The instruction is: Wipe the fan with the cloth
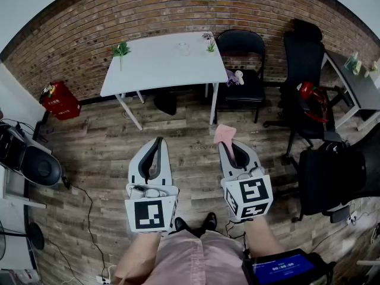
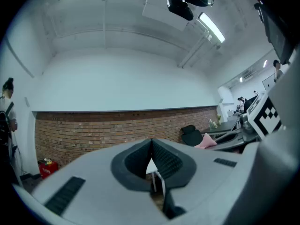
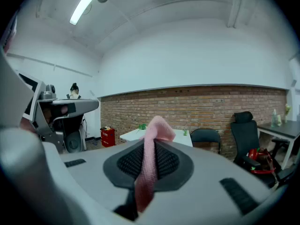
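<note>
A pink cloth [image 1: 224,133] is pinched in my right gripper [image 1: 228,143], which is shut on it and held over the wooden floor in front of the person. In the right gripper view the cloth [image 3: 158,128] sticks up past the closed jaws of the right gripper [image 3: 149,146] and hangs down between the pads. My left gripper [image 1: 156,143] is beside it at the same height, shut and empty. In the left gripper view, the left gripper's [image 2: 151,143] pads meet with nothing between them. A black round appliance [image 1: 39,167] stands at the far left; I cannot tell whether it is the fan.
A white table [image 1: 160,64] with two small plants stands ahead against the brick wall. A black chair [image 1: 240,70] and an office chair [image 1: 306,64] are to its right. A red box [image 1: 59,101] sits at the left, and another dark chair [image 1: 332,177] at the near right.
</note>
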Available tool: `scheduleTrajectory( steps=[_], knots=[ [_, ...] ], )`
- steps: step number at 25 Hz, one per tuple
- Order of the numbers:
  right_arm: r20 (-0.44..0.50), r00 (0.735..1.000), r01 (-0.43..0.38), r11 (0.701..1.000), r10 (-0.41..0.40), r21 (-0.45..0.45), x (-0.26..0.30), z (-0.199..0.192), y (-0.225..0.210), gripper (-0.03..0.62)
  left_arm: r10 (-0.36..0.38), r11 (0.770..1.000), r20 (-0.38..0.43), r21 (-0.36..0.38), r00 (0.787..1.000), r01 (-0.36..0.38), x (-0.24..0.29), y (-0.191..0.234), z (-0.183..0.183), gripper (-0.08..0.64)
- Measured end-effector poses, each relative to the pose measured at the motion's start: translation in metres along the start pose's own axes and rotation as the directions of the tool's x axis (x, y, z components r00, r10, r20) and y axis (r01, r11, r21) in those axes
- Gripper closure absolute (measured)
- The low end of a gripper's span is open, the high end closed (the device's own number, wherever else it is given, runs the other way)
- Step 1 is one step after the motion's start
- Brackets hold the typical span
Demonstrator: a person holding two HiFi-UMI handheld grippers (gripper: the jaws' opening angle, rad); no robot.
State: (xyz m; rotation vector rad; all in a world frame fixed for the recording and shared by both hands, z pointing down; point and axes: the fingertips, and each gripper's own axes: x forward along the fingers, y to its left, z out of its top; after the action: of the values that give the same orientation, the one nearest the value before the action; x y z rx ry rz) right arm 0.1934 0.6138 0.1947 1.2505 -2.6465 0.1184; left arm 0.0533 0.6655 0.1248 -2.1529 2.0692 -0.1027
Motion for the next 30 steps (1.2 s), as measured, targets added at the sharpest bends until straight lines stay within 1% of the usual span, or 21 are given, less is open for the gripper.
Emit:
scheduleTrajectory(
  steps=[4, 7, 10, 14, 17, 21, 24, 27, 30],
  knots=[
    [0.003, 1.0, -0.003, 1.0, 0.003, -0.003, -0.002, -0.001, -0.01, 0.557, -0.003, 1.0, 0.004, 0.004, 1.0, 0.003, 0.006, -0.011, -0.001, 0.549],
    [0.007, 1.0, -0.003, 1.0, 0.003, 0.003, -0.005, -0.004, -0.021, 0.557, 0.002, 1.0, -0.006, -0.011, 1.0, -0.002, 0.01, -0.022, -0.002, 0.549],
    [0.012, 1.0, -0.021, 1.0, 0.021, 0.016, -0.008, -0.008, -0.031, 0.552, 0.01, 1.0, -0.024, 0.0, 1.0, -0.01, 0.013, -0.031, -0.007, 0.549],
    [0.003, 0.999, -0.046, 0.999, 0.046, 0.017, -0.01, -0.016, -0.043, 0.551, 0.035, 0.999, -0.014, -0.036, 0.999, -0.036, 0.015, -0.045, -0.005, 0.548],
    [-0.014, 0.998, -0.057, 0.998, 0.058, 0.033, -0.004, -0.024, -0.05, 0.551, 0.05, 0.998, -0.034, -0.044, 0.998, -0.052, 0.017, -0.047, -0.015, 0.549],
    [-0.035, 0.997, -0.074, 0.996, 0.075, 0.041, 0.015, -0.03, -0.054, 0.55, 0.071, 0.996, -0.066, -0.05, 0.995, -0.075, 0.025, -0.036, -0.028, 0.549],
    [-0.042, 0.996, -0.072, 0.997, 0.073, 0.039, 0.04, -0.031, -0.056, 0.549, 0.092, 0.994, -0.076, -0.056, 0.993, -0.096, 0.039, -0.018, -0.04, 0.549],
    [-0.05, 0.997, -0.064, 0.997, 0.066, 0.034, 0.071, -0.033, -0.058, 0.549, 0.105, 0.992, -0.087, -0.064, 0.991, -0.11, 0.06, 0.005, -0.057, 0.549],
    [-0.061, 0.997, -0.054, 0.998, 0.056, 0.035, 0.108, -0.032, -0.061, 0.549, 0.102, 0.991, -0.096, -0.076, 0.99, -0.11, 0.092, 0.029, -0.07, 0.549]
  ],
)
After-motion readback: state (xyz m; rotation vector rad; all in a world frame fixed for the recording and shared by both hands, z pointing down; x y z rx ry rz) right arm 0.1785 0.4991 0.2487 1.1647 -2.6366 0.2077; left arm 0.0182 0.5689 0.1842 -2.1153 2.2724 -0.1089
